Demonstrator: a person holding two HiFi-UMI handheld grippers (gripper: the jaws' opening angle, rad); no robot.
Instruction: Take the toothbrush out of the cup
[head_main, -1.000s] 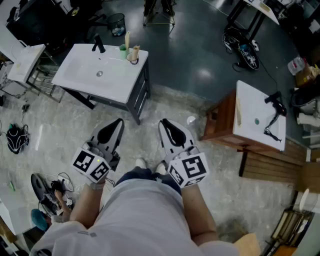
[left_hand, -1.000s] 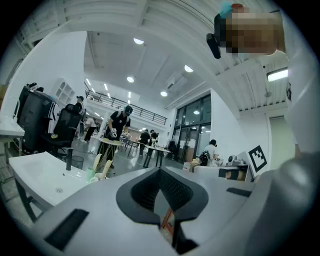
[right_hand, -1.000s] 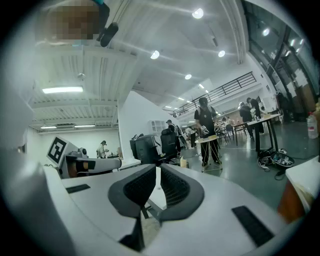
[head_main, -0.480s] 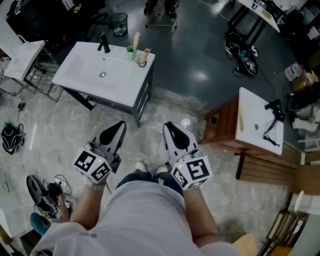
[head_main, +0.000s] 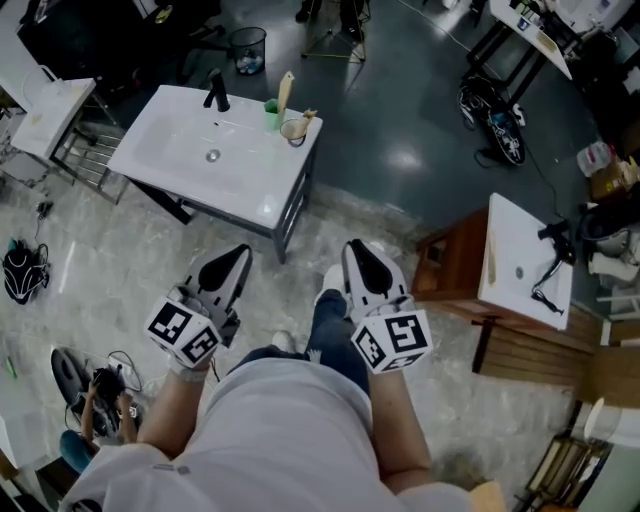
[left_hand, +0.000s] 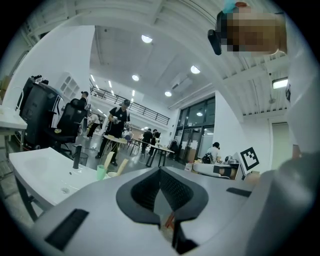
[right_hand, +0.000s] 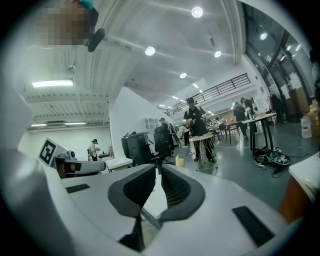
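A green cup (head_main: 270, 115) with a pale toothbrush (head_main: 285, 90) upright in it stands at the far right corner of the white sink unit (head_main: 180, 170). Beside it is a clear cup (head_main: 294, 129) with another brush (head_main: 307, 117) leaning in it. In the left gripper view the green cup (left_hand: 101, 172) and its toothbrush (left_hand: 108, 160) show far ahead. My left gripper (head_main: 237, 253) and right gripper (head_main: 357, 248) are both shut and empty, held level at waist height, well short of the sink. The left gripper (left_hand: 160, 170) points towards the cups; the right gripper (right_hand: 159, 168) points past them into the hall.
A black faucet (head_main: 216, 92) stands at the sink's back. To the right is a second white basin on a wooden cabinet (head_main: 525, 250). A bin (head_main: 249, 48) stands behind the sink; bags and cables (head_main: 22, 272) lie on the floor at left. People stand at tables (left_hand: 117, 120) beyond.
The person has stepped forward, one leg now ahead between the grippers. The sink and cups have drawn closer and shifted down and right in the head view. Both grippers stay shut.
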